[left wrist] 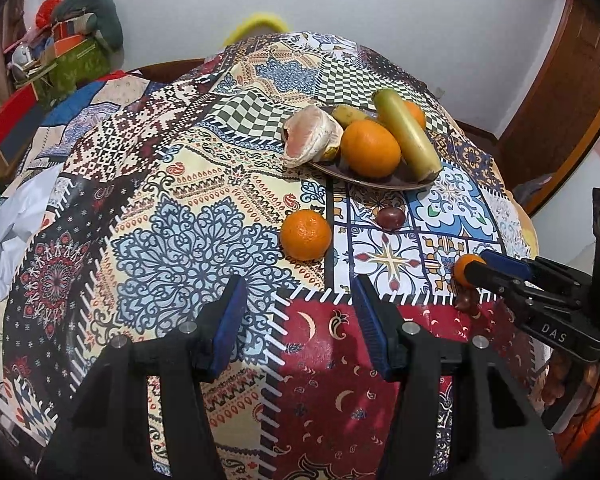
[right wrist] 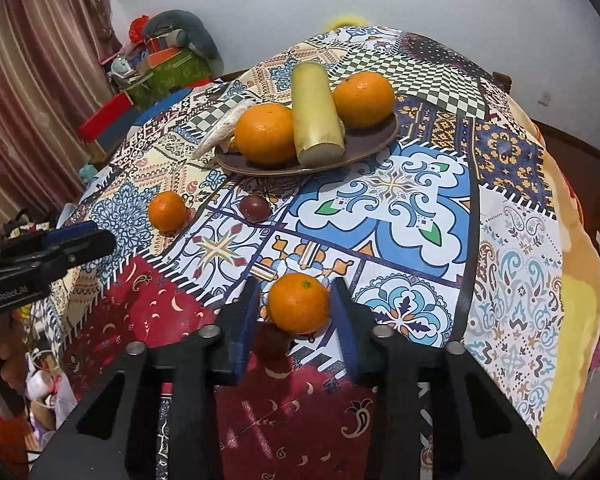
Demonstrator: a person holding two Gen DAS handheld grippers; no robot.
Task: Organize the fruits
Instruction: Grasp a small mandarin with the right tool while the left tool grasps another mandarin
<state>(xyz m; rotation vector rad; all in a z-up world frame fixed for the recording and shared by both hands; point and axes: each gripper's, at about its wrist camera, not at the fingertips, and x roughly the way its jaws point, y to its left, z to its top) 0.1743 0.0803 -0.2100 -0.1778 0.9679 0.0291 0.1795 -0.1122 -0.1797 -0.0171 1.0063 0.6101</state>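
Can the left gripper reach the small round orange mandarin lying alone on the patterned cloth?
Probably yes. The left gripper is open and empty, the small round orange mandarin lies just ahead of its fingers, and only bare patterned cloth lies between them.

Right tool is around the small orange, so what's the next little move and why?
Probably lift it and carry it toward the brown plate. The right tool has the small orange squeezed between its pads, while the plate already holds two oranges, and another orange waits on the cloth.
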